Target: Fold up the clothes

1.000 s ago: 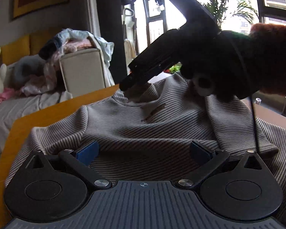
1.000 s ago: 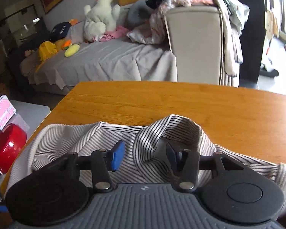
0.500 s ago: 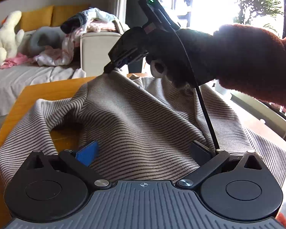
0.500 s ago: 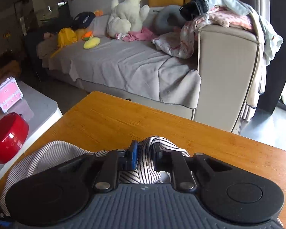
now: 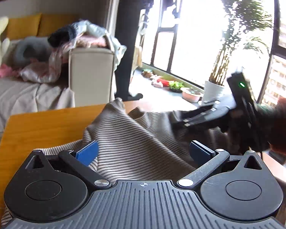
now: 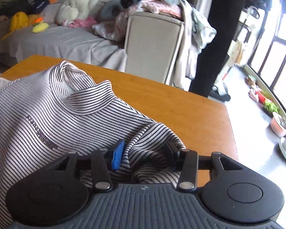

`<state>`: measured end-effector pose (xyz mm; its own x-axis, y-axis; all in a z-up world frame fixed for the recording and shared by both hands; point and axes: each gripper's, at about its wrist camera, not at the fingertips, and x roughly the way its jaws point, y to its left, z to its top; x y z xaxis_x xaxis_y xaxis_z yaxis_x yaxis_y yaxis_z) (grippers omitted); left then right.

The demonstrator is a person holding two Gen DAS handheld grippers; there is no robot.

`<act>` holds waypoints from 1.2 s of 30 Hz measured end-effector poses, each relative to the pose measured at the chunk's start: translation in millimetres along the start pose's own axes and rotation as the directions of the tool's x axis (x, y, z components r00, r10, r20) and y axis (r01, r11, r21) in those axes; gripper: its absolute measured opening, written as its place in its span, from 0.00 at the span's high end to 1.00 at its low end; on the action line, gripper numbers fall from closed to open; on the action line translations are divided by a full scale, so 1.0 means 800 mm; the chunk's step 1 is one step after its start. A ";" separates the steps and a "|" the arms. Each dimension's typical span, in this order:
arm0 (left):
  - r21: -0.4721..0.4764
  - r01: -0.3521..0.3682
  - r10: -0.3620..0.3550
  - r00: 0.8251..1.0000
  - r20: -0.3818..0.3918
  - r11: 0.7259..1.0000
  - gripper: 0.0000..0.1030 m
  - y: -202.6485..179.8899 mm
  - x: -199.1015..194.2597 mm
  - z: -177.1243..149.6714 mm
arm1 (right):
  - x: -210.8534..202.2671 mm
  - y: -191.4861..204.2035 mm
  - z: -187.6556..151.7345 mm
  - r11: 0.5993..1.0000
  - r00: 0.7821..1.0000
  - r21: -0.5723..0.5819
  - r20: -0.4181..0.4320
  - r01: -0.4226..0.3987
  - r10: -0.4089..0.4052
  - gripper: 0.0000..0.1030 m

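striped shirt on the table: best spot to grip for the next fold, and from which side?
Grip the striped shirt at the bunched shoulder fabric beside the raised collar. That fold stands up off the wooden table, so the right gripper, jaws open, can come in low from the near edge and pinch it.

A striped long-sleeved top [image 6: 47, 114], white with thin dark lines, lies rumpled on the wooden tabletop. Its ribbed collar [image 6: 91, 103] stands raised toward 12 o'clock, with small dark lettering [image 6: 42, 131] below it. A bunched fold [image 6: 152, 145] sits at 5 o'clock. The left wrist view shows the cloth [image 5: 139, 139] heaped and creased.
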<state>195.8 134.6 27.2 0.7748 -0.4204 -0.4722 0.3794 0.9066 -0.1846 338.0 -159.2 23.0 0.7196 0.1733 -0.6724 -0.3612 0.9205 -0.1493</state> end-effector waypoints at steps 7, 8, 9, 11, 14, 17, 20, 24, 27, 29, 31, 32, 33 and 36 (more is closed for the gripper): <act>-0.113 -0.208 0.196 0.975 -0.107 0.972 0.00 0.068 0.048 0.007 | -0.028 -0.037 -0.030 0.998 0.998 0.034 0.044 0.051 -0.052 0.52; -0.094 -0.241 0.232 0.967 -0.104 0.966 0.00 0.070 0.049 0.008 | -0.036 -0.037 -0.032 0.998 0.997 0.029 0.061 0.049 -0.051 0.52; -0.075 -0.275 0.267 0.959 -0.099 0.959 0.00 0.071 0.049 0.010 | -0.052 -0.033 -0.033 0.999 0.995 0.015 0.084 0.050 -0.051 0.51; -0.028 -0.310 0.306 0.947 -0.096 0.950 0.00 0.063 0.048 0.011 | -0.096 -0.021 -0.037 1.000 0.991 -0.029 0.131 0.002 0.002 0.44; 0.059 -0.344 0.347 0.937 -0.045 0.937 0.00 0.030 0.028 0.010 | -0.166 0.008 -0.059 0.988 0.980 -0.096 0.148 -0.117 0.130 0.31; 0.051 -0.270 0.269 0.963 0.020 0.962 0.00 -0.007 0.000 0.011 | -0.222 0.045 -0.092 0.964 0.962 -0.140 0.121 -0.227 0.244 0.29; 0.058 -0.189 0.184 0.980 0.082 0.980 0.00 -0.046 -0.015 0.002 | -0.247 0.093 -0.131 0.937 0.946 -0.177 0.072 -0.300 0.316 0.26; 0.107 -0.146 0.140 0.988 0.060 0.983 0.00 -0.080 -0.011 -0.023 | -0.223 0.140 -0.173 0.947 0.985 -0.288 0.052 -0.143 0.164 0.26; 0.118 -0.146 0.151 0.988 -0.032 0.982 0.00 -0.089 -0.002 -0.044 | -0.214 0.121 -0.165 0.969 0.984 -0.201 0.075 -0.147 0.164 0.75; 0.115 -0.177 0.182 0.983 -0.035 0.977 0.00 -0.092 -0.009 -0.052 | -0.214 0.094 -0.148 0.982 0.987 -0.134 0.077 -0.130 0.141 0.88; 0.108 -0.205 0.209 0.978 -0.023 0.973 0.00 -0.097 -0.020 -0.059 | -0.225 0.055 -0.128 0.994 0.990 -0.083 0.113 -0.073 0.083 0.89; 0.097 -0.203 0.207 0.978 -0.025 0.974 0.00 -0.101 -0.027 -0.063 | -0.237 0.027 -0.114 0.999 0.989 -0.042 0.145 -0.020 0.026 0.89; 0.078 -0.193 0.196 0.980 -0.025 0.978 0.00 -0.103 -0.034 -0.066 | -0.249 -0.003 -0.100 0.999 0.983 0.008 0.179 0.035 -0.036 0.89; 0.001 -0.130 0.130 0.991 -0.033 0.991 0.00 -0.102 -0.054 -0.067 | -0.298 -0.106 -0.051 0.956 0.933 0.249 0.281 0.154 -0.224 0.89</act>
<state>104.4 80.5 16.7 0.8007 -0.2974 -0.5200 0.2757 0.9536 -0.1208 173.0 -293.2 166.4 0.9192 0.0541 -0.3901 -0.0866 0.9940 -0.0662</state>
